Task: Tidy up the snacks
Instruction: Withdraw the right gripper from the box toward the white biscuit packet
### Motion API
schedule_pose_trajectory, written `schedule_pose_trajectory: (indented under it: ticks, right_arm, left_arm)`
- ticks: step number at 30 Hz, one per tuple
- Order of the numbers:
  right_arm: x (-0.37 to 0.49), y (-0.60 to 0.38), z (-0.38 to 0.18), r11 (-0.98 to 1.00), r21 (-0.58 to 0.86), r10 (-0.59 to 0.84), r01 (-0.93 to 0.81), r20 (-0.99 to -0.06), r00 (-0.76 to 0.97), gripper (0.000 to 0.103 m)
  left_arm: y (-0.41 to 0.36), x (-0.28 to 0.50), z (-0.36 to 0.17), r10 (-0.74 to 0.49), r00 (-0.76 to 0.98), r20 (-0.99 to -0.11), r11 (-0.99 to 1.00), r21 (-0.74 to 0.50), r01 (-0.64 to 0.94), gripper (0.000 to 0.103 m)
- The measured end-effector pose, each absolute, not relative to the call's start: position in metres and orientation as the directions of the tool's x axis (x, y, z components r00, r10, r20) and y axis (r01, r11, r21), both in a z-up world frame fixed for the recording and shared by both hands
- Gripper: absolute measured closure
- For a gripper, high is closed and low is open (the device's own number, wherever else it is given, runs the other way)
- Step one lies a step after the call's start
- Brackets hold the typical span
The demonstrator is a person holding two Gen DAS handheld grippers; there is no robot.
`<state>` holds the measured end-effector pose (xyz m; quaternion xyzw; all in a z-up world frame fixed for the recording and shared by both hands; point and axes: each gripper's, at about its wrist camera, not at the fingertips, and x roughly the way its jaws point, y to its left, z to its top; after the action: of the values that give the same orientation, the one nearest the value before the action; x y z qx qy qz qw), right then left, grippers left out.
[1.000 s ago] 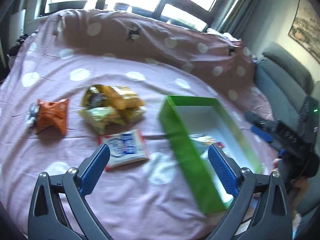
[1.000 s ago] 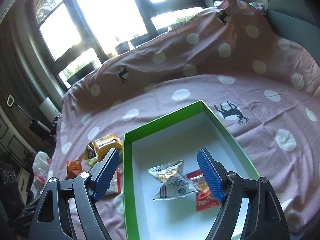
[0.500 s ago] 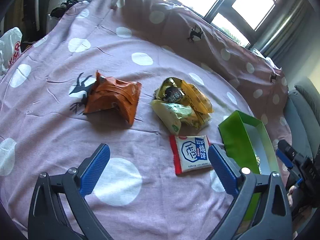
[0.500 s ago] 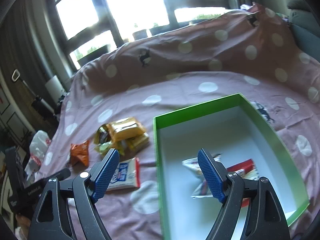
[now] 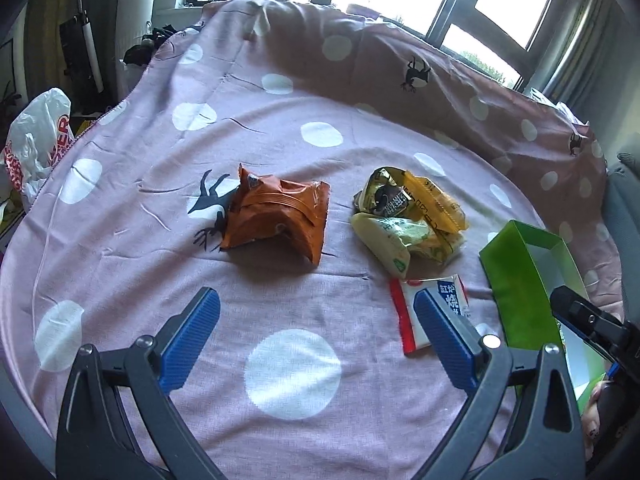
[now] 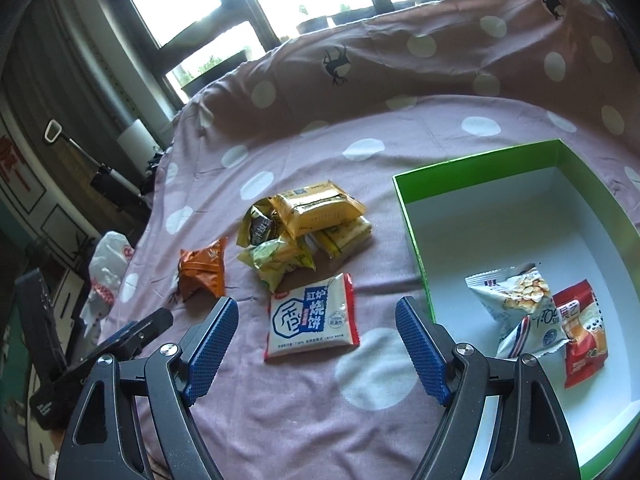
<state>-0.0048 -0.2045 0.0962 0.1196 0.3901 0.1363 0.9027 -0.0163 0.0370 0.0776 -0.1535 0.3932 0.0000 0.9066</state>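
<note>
On the pink spotted cloth lie an orange packet (image 6: 202,274), a yellow heap (image 6: 304,228) and a white biscuit packet (image 6: 312,320), which sits between the empty, wide-apart right tongs (image 6: 316,350). Left tongs (image 5: 316,336) gape too. Next: descend, clamp it, carry to the green box (image 6: 412,216).

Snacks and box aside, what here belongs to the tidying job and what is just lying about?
Belongs to the job:
green box
white biscuit packet
orange packet
yellow packet pile
two packets already boxed
left gripper, right gripper, both open and empty

Lying about:
plastic bag
window plant pots
</note>
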Motion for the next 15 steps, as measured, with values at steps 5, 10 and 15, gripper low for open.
schedule_pose_trajectory:
  ticks: [5, 10, 15]
  right_arm:
    - [-0.0035, -0.2023, 0.0933, 0.935, 0.318, 0.338, -0.155, -0.675, 0.655, 0.022]
    - [-0.004, -0.2022, 0.0931, 0.934, 0.317, 0.342, -0.163, -0.672, 0.657, 0.022]
    - [-0.0059, -0.2015, 0.0958, 0.935, 0.317, 0.34, -0.161, -0.667, 0.662, 0.022]
  left_arm:
    - [0.0358, -0.0152, 0.0745, -0.121, 0.681, -0.722, 0.953, -0.277, -0.124, 0.004]
    - [0.0327, -0.0147, 0.0725, -0.117, 0.671, -0.732, 0.954, -0.271, -0.13, 0.004]
    - [0.0336, -0.0149, 0.0718, -0.111, 0.667, -0.737, 0.953, -0.27, -0.14, 0.004]
